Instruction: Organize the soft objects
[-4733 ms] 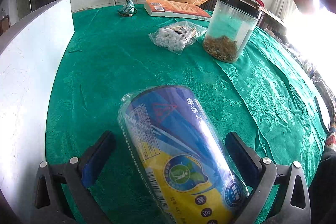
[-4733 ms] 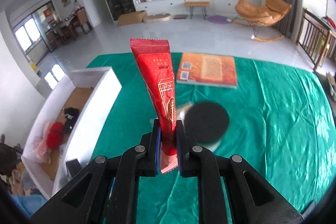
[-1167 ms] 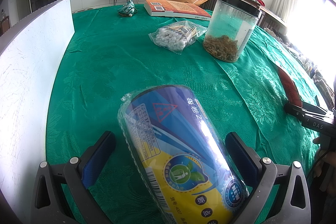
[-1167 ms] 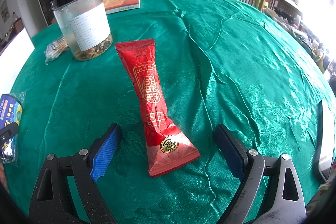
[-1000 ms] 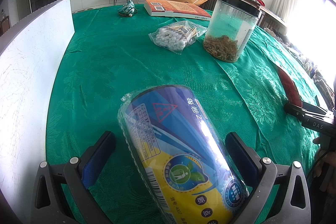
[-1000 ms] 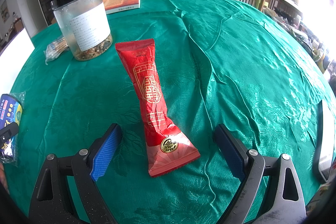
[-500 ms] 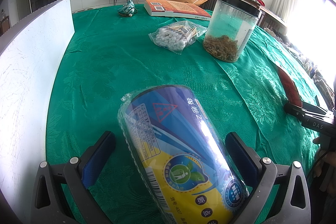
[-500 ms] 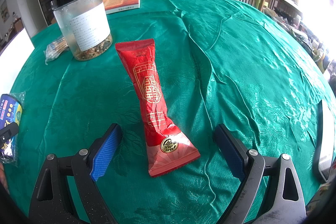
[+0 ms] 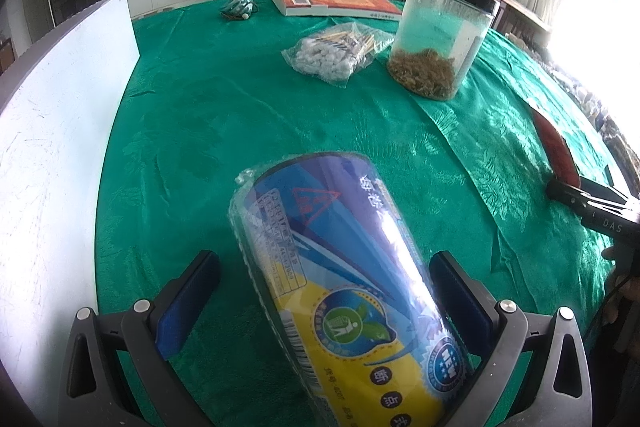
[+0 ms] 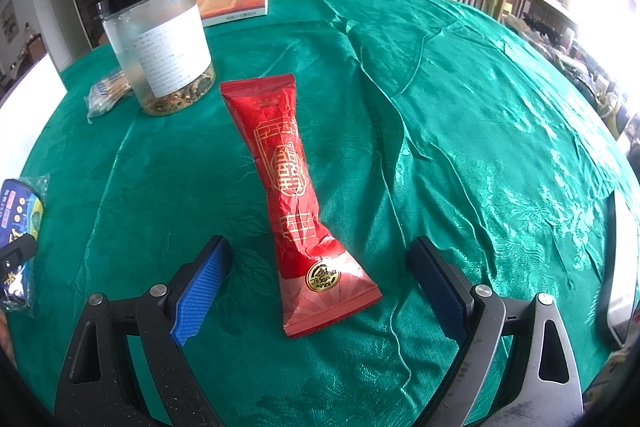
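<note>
Left gripper (image 9: 320,301) is sitting with fingers spread wide, straddling the blue-and-yellow wrapped roll (image 9: 348,291), which is lying on the green-clothed surface (image 9: 192,131); neither pad appears to be touching the wrap. Right gripper (image 10: 318,285) is likewise gaping wide around the near end of the red packet (image 10: 292,195), which is lying flat on the cloth, pads clear on both sides.

Step in hand, as I am reading it: closing on one of these soft items for transfer to the white box (image 9: 52,131) at the left.

Technique notes:
- Packet is thin and crinkly, so closing across the fuller middle looks safer than across the flat sealed end.
- Roll wrap is glossy; a centred grip, closed gently, should be limiting slip.
- Keeping fingertips off the cloth to avoid dragging folds.

Nearby: clear jar (image 10: 160,51) and bag of cotton swabs (image 9: 340,51), well apart from both grippers.

Hard to make out:
- Box interior is not showing.
- Roll's near end is running out of frame.
- Right edge of the right wrist view is washing out.
</note>
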### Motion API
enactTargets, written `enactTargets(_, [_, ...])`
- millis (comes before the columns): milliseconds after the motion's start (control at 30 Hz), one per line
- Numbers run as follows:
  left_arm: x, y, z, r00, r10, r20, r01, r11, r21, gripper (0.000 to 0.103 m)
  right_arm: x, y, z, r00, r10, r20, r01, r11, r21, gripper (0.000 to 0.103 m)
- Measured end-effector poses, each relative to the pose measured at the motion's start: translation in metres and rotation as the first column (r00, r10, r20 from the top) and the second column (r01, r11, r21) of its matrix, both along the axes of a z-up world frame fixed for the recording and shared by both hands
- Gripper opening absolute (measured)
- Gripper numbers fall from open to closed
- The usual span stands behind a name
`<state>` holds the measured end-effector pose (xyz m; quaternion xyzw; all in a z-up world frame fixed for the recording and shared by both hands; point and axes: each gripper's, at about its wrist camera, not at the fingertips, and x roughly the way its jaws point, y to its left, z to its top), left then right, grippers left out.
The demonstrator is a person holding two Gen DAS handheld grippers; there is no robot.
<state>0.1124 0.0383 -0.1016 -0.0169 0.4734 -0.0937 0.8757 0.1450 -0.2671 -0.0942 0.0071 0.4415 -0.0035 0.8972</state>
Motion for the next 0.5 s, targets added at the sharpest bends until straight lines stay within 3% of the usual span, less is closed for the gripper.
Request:
enactTargets(67, [-0.005, 0.003, 0.001, 1.0, -0.006, -0.015, 0.007, 0.999, 0.039, 0.103, -0.001, -0.001, 0.001, 1.0, 0.008, -0.014, -0.008, 1.0, 0.007, 0.093])
enactTargets(167, [-0.014, 0.016, -0.003, 0.999, 0.004, -0.032, -0.003, 1.0, 0.023, 0.103, 0.005, -0.001, 0.004, 0.997, 0.014, -0.082, -0.014, 1.0, 0.005, 0.093])
enactTargets(333, [-0.019, 0.018, 0.002, 0.998, 0.016, -0.059, -0.015, 1.0, 0.015, 0.102, 0.023, 0.01, 0.016, 0.99, 0.048, -0.131, -0.059, 0.995, -0.085, 0.092])
enactTargets(367, [-0.02, 0.015, 0.005, 0.999, 0.001, -0.049, 0.0, 1.0, 0.02, 0.092, 0.025, 0.011, 0.016, 0.989, 0.068, -0.133, -0.079, 0.994, -0.079, 0.091])
enactTargets(400, [-0.022, 0.012, 0.007, 0.999, -0.014, -0.037, 0.015, 1.0, 0.023, 0.057, 0.026, 0.01, 0.017, 0.988, 0.093, -0.123, -0.1, 0.994, -0.051, 0.087])
enactTargets(433, [-0.023, 0.008, 0.009, 0.999, -0.033, -0.036, 0.034, 0.999, 0.012, 0.053, 0.027, 0.008, 0.017, 0.988, 0.097, -0.121, -0.101, 0.994, -0.03, 0.076])
enactTargets(467, [-0.023, 0.006, 0.011, 0.999, -0.035, -0.034, 0.035, 0.999, 0.012, 0.052, 0.029, 0.005, 0.014, 0.985, 0.086, -0.15, -0.09, 0.996, -0.021, 0.008])
enactTargets(500, [-0.023, 0.006, 0.013, 0.999, -0.043, -0.029, 0.043, 0.999, -0.021, 0.051, 0.028, 0.002, 0.016, 0.986, 0.075, -0.147, -0.076, 0.997, 0.001, 0.013])
